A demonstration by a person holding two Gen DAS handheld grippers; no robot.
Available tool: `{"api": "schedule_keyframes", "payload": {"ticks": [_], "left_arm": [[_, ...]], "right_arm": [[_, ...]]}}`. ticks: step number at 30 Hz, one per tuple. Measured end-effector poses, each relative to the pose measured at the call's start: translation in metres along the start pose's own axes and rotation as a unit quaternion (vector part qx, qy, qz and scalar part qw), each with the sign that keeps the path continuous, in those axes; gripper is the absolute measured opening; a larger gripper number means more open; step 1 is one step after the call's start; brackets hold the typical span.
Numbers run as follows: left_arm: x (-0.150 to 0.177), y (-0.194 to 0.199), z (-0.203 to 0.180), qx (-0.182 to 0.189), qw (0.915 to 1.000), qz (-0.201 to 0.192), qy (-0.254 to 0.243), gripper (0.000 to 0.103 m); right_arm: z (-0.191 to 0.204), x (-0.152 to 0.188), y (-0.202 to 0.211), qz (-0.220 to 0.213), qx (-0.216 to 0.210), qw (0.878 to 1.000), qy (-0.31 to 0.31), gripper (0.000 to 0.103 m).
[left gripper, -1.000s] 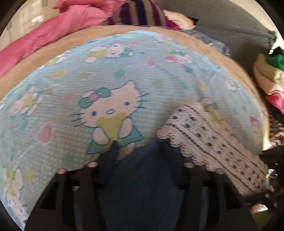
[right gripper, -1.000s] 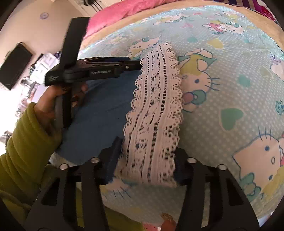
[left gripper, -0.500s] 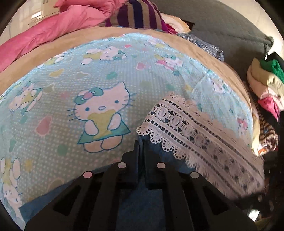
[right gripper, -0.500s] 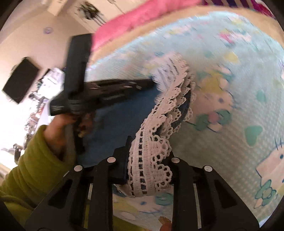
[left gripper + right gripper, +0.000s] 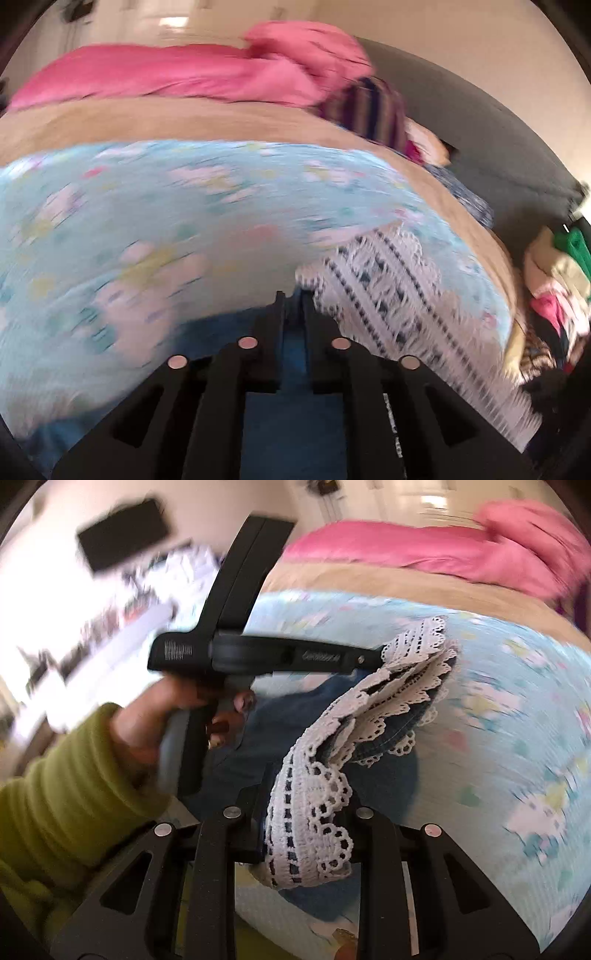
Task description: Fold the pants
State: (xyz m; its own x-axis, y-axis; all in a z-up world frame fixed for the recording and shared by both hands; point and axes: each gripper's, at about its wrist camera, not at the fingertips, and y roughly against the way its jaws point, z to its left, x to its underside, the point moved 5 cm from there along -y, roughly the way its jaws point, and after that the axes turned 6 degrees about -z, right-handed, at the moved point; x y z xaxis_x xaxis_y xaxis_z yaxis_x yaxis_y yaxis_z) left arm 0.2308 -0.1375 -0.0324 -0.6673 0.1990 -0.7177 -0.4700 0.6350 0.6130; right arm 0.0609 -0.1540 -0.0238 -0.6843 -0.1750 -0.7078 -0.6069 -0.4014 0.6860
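The pants are blue denim (image 5: 273, 723) with a white lace hem (image 5: 406, 686). They hang lifted above the pale blue cartoon-cat sheet (image 5: 517, 738), stretched between both grippers. My right gripper (image 5: 306, 805) is shut on one end of the lace hem. In the right wrist view the left gripper (image 5: 376, 661), held by a hand in a green sleeve (image 5: 55, 794), pinches the far end of the hem. In the left wrist view my left gripper (image 5: 291, 299) has blue denim (image 5: 291, 424) between its narrow jaws, which are opening slightly while still gripping; the lace (image 5: 399, 295) trails to the right.
A pink blanket (image 5: 184, 74) and a striped cloth (image 5: 373, 107) lie at the far side of the bed. A pile of clothes (image 5: 554, 280) sits at the right beside a grey padded backrest (image 5: 498, 140). The tan bed cover (image 5: 184, 122) borders the sheet.
Both grippers closed on the pants' lace hem and lifted it off the sheet, carrying it across the bed. The hem now bunches and hangs between them, and both views are motion-blurred.
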Motion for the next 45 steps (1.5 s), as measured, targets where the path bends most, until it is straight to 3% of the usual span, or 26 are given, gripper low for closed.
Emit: {"api": "schedule_keyframes", "payload": {"ticks": [3, 5, 7, 10, 12, 14, 16, 19, 22, 24, 30, 33, 35, 36, 37, 39, 40, 41, 42, 45], "left_arm": [[0.016, 0.022, 0.049, -0.015, 0.9967, -0.013, 0.079, 0.029], [0.026, 0.04, 0.076, -0.033, 0.9926, -0.025, 0.114, 0.033], [0.034, 0.055, 0.094, -0.042, 0.9887, -0.037, 0.139, 0.033], [0.04, 0.07, 0.114, -0.029, 0.9804, -0.056, 0.186, 0.05], [0.042, 0.073, 0.123, -0.018, 0.9758, -0.058, 0.21, 0.051], [0.042, 0.073, 0.121, -0.016, 0.9766, -0.059, 0.206, 0.051], [0.041, 0.073, 0.113, -0.014, 0.9796, -0.059, 0.191, 0.051], [0.044, 0.065, 0.105, -0.004, 0.9816, -0.052, 0.184, 0.051], [0.05, 0.056, 0.104, -0.006, 0.9815, -0.043, 0.186, 0.062], [0.052, 0.053, 0.105, -0.006, 0.9806, -0.043, 0.191, 0.063], [0.052, 0.04, 0.103, 0.001, 0.9788, -0.034, 0.202, 0.07], [0.052, 0.033, 0.099, -0.002, 0.981, -0.025, 0.192, 0.07], [0.052, 0.029, 0.097, -0.009, 0.9819, -0.02, 0.188, 0.064], [0.052, 0.027, 0.096, -0.015, 0.9825, -0.018, 0.185, 0.043], [0.052, 0.025, 0.095, -0.014, 0.9825, -0.015, 0.185, 0.032], [0.053, 0.022, 0.092, -0.026, 0.9845, -0.011, 0.173, 0.024], [0.053, 0.023, 0.09, -0.028, 0.9856, -0.013, 0.166, 0.022], [0.051, 0.026, 0.088, -0.023, 0.9865, -0.018, 0.161, 0.017], [0.047, 0.031, 0.083, -0.013, 0.9873, -0.029, 0.156, 0.016], [0.041, 0.036, 0.075, -0.001, 0.9893, -0.046, 0.138, 0.017]], "right_arm": [[0.036, 0.009, -0.038, 0.045, 0.034, 0.995, 0.079, 0.019], [0.054, 0.01, -0.055, 0.055, 0.049, 0.991, 0.111, 0.025], [0.07, 0.011, -0.062, 0.056, 0.039, 0.99, 0.124, 0.032], [0.091, 0.009, -0.059, 0.057, 0.006, 0.989, 0.138, 0.042], [0.099, 0.006, -0.047, 0.05, -0.012, 0.988, 0.149, 0.045], [0.1, 0.004, -0.031, 0.039, -0.028, 0.988, 0.145, 0.051], [0.082, -0.005, -0.014, 0.018, -0.021, 0.991, 0.129, 0.054], [0.034, -0.02, 0.001, -0.006, 0.034, 0.996, 0.085, 0.055], [-0.026, -0.031, 0.0, -0.018, 0.076, 0.997, 0.007, 0.055], [-0.061, -0.034, -0.006, -0.014, 0.097, 0.994, -0.037, 0.055], [-0.117, -0.037, -0.047, 0.009, 0.066, 0.99, -0.125, 0.054], [-0.128, -0.038, -0.062, 0.011, 0.022, 0.984, -0.178, 0.054], [-0.134, -0.035, -0.072, 0.016, -0.001, 0.978, -0.208, 0.054], [-0.137, -0.034, -0.08, 0.024, -0.023, 0.975, -0.222, 0.054], [-0.137, -0.033, -0.082, 0.025, -0.03, 0.973, -0.227, 0.053], [-0.135, -0.03, -0.088, 0.031, -0.054, 0.97, -0.233, 0.036], [-0.133, -0.029, -0.087, 0.028, -0.063, 0.971, -0.23, 0.02], [-0.131, -0.029, -0.085, 0.022, -0.064, 0.973, -0.223, 0.012], [-0.131, -0.029, -0.079, 0.01, -0.064, 0.975, -0.214, 0.007], [-0.135, -0.028, -0.063, -0.021, -0.051, 0.976, -0.21, 0.007]]}}
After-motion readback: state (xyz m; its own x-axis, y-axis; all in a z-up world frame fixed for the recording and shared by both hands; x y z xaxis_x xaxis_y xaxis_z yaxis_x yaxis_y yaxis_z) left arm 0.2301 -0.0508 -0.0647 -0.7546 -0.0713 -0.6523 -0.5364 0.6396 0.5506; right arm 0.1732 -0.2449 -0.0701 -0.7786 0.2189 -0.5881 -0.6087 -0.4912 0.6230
